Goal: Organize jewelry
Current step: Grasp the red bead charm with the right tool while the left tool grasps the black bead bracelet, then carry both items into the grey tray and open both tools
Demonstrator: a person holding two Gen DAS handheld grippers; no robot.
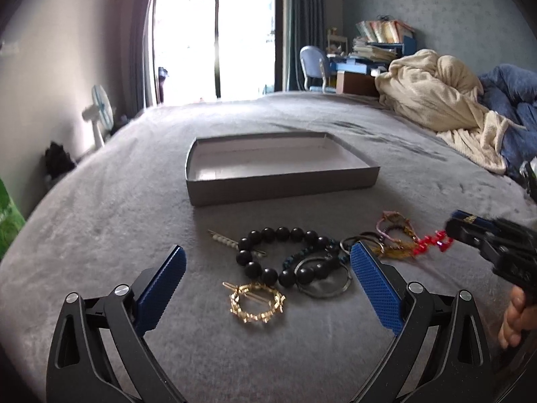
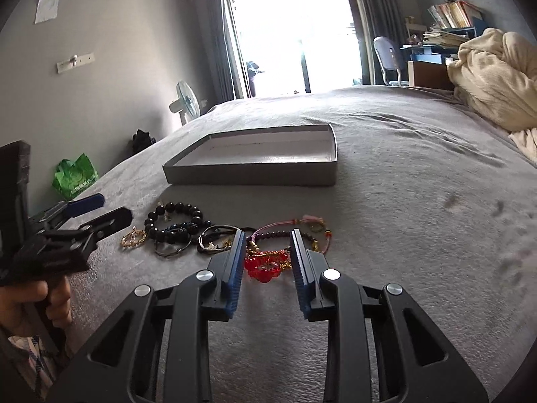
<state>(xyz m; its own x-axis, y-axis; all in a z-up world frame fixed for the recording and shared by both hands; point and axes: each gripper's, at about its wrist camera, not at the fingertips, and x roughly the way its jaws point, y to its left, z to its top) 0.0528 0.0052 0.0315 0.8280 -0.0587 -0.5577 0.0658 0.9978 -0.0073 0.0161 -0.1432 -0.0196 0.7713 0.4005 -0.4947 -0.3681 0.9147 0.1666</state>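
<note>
Red beads (image 2: 263, 267) between parted right tool (image 2: 265, 245) fingers, untouched; left tool (image 1: 268, 268) spread wide over black bracelet (image 1: 285, 255) on bed (image 2: 402, 235).

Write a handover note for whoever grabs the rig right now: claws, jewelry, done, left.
Left claw: wide open, holding nothing, low over the black bead bracelet and gold bracelet.
Right claw: partly open, straddling the red bead piece, not clamped on it.
Jewelry: all in one heap on the grey bed cover, near side of the grey box.
Done: nothing visible in the box.
Left: close on the red piece, carry it to the box, then move the rest one by one.
</note>
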